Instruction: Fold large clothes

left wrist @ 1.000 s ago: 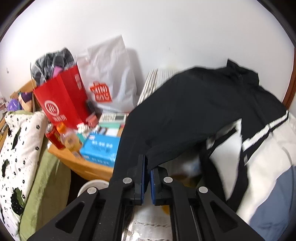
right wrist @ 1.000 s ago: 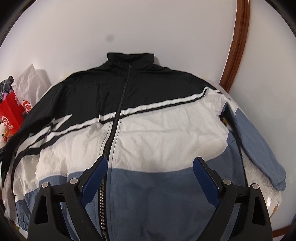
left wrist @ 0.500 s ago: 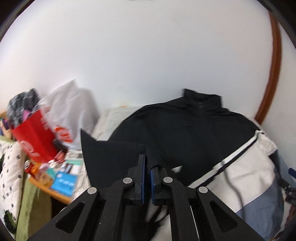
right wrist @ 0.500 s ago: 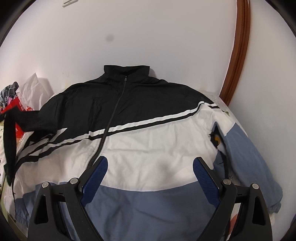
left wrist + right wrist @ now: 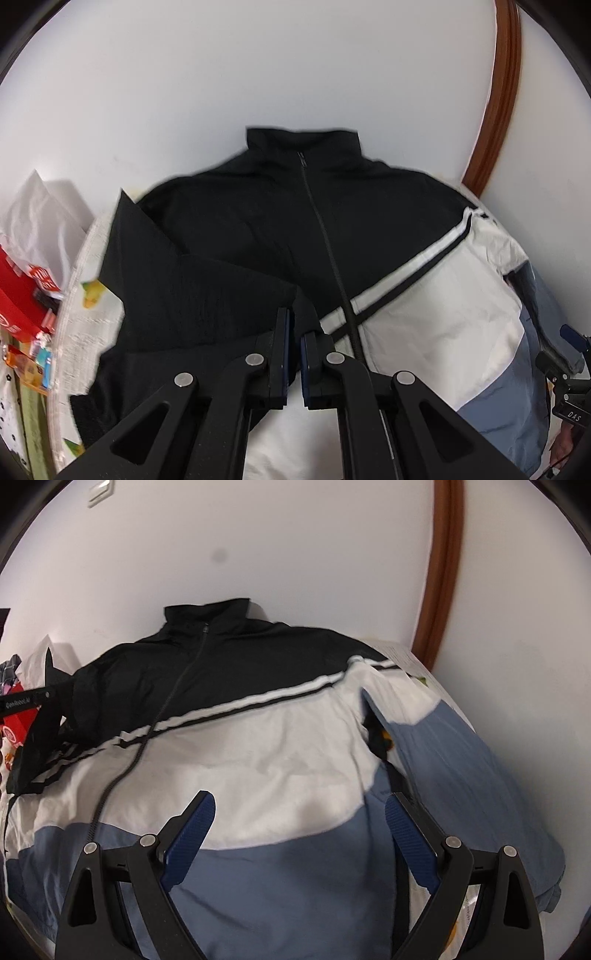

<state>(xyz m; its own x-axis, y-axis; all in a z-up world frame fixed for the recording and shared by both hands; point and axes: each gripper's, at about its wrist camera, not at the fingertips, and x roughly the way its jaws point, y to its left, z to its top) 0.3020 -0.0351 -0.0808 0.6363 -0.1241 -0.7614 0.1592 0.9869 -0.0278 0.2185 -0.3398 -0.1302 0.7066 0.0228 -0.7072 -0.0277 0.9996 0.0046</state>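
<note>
Judging from how it lies, I am early in the fold: the zip-up track jacket (image 5: 266, 738) is spread front-up on the bed, collar at upper centre against the wall. Only its black sleeve (image 5: 207, 295) is lifted, clamped in my left tool (image 5: 294, 332) at lower centre and angled across the chest. The blue sleeve (image 5: 461, 775), at right of frame, lies flat and unfolded. My right tool (image 5: 299, 834) hangs spread wide over the hem, gripping nothing. Body folds remain.

Left gripper (image 5: 294, 328) and right gripper (image 5: 300, 825): black frames, blue ribbed pads (image 5: 190, 834), silver screws (image 5: 253, 359).
</note>
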